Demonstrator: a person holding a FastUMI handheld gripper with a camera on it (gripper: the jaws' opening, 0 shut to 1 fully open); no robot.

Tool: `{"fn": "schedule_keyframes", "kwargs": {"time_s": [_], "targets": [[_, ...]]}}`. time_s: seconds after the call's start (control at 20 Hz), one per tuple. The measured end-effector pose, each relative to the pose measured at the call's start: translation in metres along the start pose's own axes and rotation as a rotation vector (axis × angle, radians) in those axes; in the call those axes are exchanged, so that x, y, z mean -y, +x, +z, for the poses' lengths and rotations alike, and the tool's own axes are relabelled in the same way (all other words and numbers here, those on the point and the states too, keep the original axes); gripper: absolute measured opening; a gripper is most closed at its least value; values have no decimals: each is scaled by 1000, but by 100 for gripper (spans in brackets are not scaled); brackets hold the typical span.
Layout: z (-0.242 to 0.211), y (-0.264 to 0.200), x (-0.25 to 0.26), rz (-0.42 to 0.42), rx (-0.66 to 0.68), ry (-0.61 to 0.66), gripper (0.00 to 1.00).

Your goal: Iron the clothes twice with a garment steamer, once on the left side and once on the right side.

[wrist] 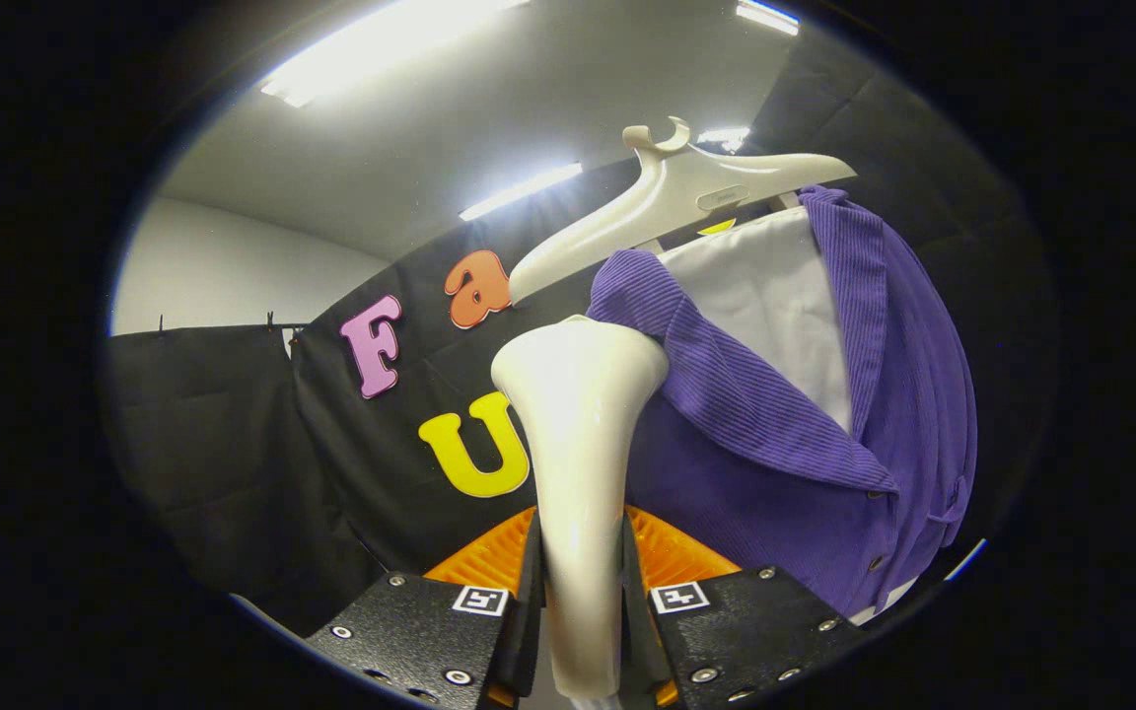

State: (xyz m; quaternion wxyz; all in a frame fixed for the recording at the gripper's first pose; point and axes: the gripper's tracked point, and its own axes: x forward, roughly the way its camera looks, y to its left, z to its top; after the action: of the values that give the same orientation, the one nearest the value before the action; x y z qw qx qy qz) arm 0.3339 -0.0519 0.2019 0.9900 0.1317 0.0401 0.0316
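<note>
The gripper (583,592) clamps both fingers on the glossy white plastic garment steamer (580,444), whose head rests against the collar of the purple ribbed shirt (775,434) on a white plastic hanger (667,197), so pass 1 appears underway, requiring a steady downward stroke.

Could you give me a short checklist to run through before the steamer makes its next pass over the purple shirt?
1. Grip on the steamer: ok. The gripper has both fingers pressed on its handle.
2. Steamer head at the fabric: ok. Its wide head sits against the purple shirt, at the collar flap on the side nearer the black cloth.
3. Shirt hung up: ok. It hangs on the white hanger, front open over a white lining.
4. Fabric flat under the head: cannot tell, the head hides it.
5. Steam on: cannot tell, none is visible.
</note>
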Motion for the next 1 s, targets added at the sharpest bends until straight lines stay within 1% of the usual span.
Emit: {"fn": "schedule_keyframes", "kwargs": {"time_s": [0.15,0.3,0.45,0.6,0.75,1.0], "targets": [[-5,-2,3,-9,-1,-45,38],[-18,-9,8,-15,-17,-58,38],[-43,-16,16,-15,-64,-43,38],[-69,-19,33,-45,-112,-18,38],[-96,-35,47,-72,-148,2,38],[-133,-49,64,-109,-206,27,38]]}}
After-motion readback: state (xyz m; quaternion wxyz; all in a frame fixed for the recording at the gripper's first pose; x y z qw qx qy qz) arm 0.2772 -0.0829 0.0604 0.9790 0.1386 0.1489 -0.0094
